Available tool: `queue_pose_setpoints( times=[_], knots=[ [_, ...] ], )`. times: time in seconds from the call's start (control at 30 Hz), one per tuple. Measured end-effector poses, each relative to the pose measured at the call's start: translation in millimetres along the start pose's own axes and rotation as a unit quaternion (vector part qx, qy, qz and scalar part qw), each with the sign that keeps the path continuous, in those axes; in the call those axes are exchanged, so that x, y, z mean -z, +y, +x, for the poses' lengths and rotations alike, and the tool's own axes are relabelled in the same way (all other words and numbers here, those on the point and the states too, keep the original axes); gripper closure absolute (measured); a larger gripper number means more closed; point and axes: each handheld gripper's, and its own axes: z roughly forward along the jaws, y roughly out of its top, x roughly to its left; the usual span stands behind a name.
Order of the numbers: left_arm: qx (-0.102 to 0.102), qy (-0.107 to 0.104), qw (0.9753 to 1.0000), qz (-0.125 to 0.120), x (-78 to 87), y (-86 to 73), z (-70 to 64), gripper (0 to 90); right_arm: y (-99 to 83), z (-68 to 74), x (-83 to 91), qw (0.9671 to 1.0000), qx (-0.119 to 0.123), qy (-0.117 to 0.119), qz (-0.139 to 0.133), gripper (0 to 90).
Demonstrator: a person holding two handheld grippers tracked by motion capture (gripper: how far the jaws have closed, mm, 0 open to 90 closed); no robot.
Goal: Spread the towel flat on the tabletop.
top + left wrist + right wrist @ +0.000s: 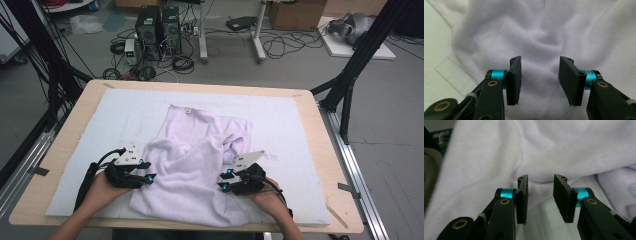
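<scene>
I see a crumpled lilac garment [195,160] lying mid-table on the white mat [300,130]. My left gripper [148,170] and right gripper [224,180] flank its near half, jaws parted and empty. I judge I'm about to grasp; next, each must close on an edge.

Even, soft overhead light falls on the table [320,150]; faint shadows underneath the garment [200,170], whose close-up folds blur.
</scene>
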Motion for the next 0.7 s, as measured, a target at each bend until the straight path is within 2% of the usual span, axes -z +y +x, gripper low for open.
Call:
queue_pose_setpoints(
  times=[0.03,0.07,0.1,0.17,0.23,0.33,0.53,0.6,0.7],
  knots=[
    [-0.003,-0.005,1.0000,0.007,-4.1,-2.4,-0.6,59.9,0.0,-1.4,-6.2,0.9999,-0.002,0.000,0.011,64.5],
    [-0.002,-0.004,1.0000,-0.006,-5.3,-4.5,-2.5,68.3,-0.6,-2.7,-10.5,0.9999,-0.002,0.005,0.009,67.4],
    [-0.002,-0.016,0.9999,-0.007,-5.3,-4.6,-2.3,75.7,-0.8,-3.0,-10.7,0.9999,-0.007,0.007,0.003,73.0],
    [-0.006,-0.011,0.9999,-0.004,-5.5,-2.8,-6.0,86.5,-0.8,-3.4,-9.9,0.9999,0.001,0.013,0.002,85.2],
    [-0.005,-0.009,0.9999,-0.001,-4.6,-1.3,-6.4,87.2,-0.7,-2.9,-8.2,0.9999,-0.003,0.016,0.003,87.3],
    [-0.001,-0.010,0.9999,-0.010,1.3,-0.8,-6.9,87.5,-1.2,0.4,0.3,0.9999,-0.001,0.011,-0.007,87.6],
    [-0.004,-0.009,0.9993,-0.036,22.3,2.9,-11.9,87.6,-6.9,15.7,37.9,0.9993,0.003,-0.007,-0.035,87.8],
    [-0.002,-0.016,0.9988,-0.047,27.8,4.3,-14.7,87.6,-11.3,21.0,50.7,0.9989,-0.001,-0.011,-0.046,87.8],
    [-0.010,-0.023,0.9981,-0.057,30.9,7.0,-22.2,87.6,-14.7,32.3,65.9,0.9986,0.003,-0.017,-0.051,87.7]
  ],
)
